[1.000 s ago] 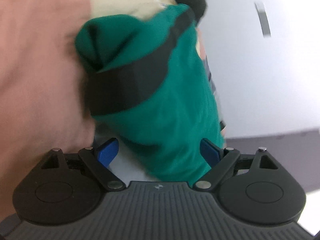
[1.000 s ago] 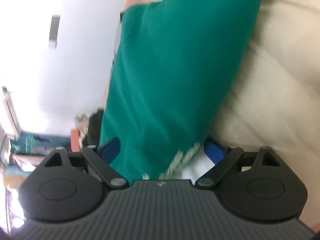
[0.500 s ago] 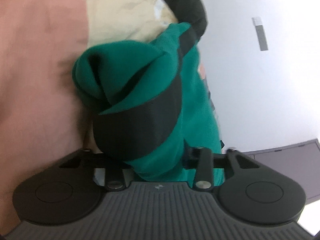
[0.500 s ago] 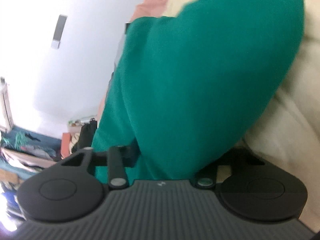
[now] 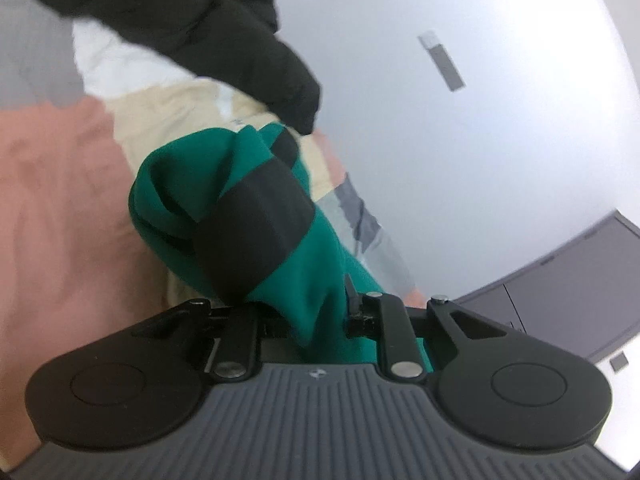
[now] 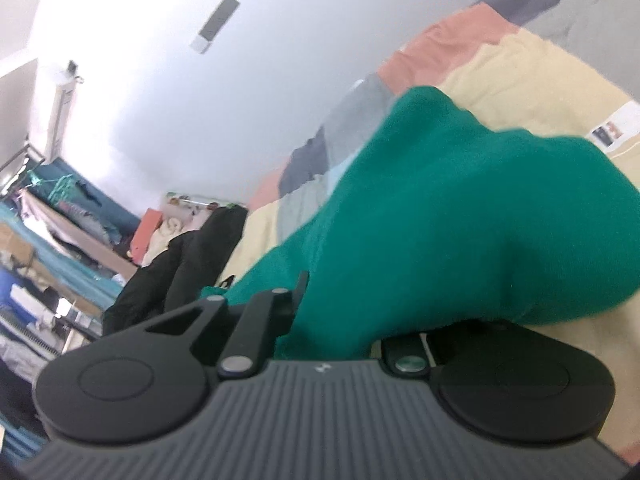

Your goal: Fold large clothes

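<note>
A large green garment (image 5: 180, 184) with a wide black band (image 5: 252, 236) hangs bunched in front of my left gripper (image 5: 308, 314). Its jaws are closing, and green cloth is pinched between them, hiding the pads. In the right wrist view the same green garment (image 6: 460, 208) bulges over my right gripper (image 6: 340, 320). Those jaws are closing too, with a fold of the cloth squeezed between them. Both ends of the garment are lifted off the bed, and the fingertips are covered by fabric.
Below lies a patchwork bed cover (image 5: 60, 200) in salmon, cream and grey, also seen as the bed cover (image 6: 540, 64). A black jacket (image 5: 224, 40) lies at the bed's far end. A grey cabinet (image 5: 560, 280) stands by the white wall. Black clothes (image 6: 192, 256) and cluttered shelves (image 6: 40, 240) sit at left.
Both grippers went from wide open around the cloth to clamped on it. Both then rose and rolled, lifting the garment, so more wall and room show.
</note>
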The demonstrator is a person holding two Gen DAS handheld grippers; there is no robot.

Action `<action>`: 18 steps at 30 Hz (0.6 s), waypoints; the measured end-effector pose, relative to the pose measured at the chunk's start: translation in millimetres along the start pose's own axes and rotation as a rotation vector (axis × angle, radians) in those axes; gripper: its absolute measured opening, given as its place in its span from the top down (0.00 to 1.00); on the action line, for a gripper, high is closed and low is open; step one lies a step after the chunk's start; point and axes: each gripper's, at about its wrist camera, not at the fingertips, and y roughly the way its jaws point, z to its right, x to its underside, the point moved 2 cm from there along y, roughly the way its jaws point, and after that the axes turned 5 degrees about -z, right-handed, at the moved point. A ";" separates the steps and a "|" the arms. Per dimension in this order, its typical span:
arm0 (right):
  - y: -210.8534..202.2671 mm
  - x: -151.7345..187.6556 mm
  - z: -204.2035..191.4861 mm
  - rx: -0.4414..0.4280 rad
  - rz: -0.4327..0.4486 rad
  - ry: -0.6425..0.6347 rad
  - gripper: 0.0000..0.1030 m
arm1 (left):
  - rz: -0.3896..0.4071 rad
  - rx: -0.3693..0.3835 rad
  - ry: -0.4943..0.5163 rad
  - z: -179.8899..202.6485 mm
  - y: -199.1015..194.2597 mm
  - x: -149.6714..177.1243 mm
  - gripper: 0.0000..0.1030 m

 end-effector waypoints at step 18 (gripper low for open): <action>-59.5 21.1 1.9 -0.008 0.007 0.001 0.74 | -0.086 -0.055 0.032 18.7 -38.1 25.9 0.73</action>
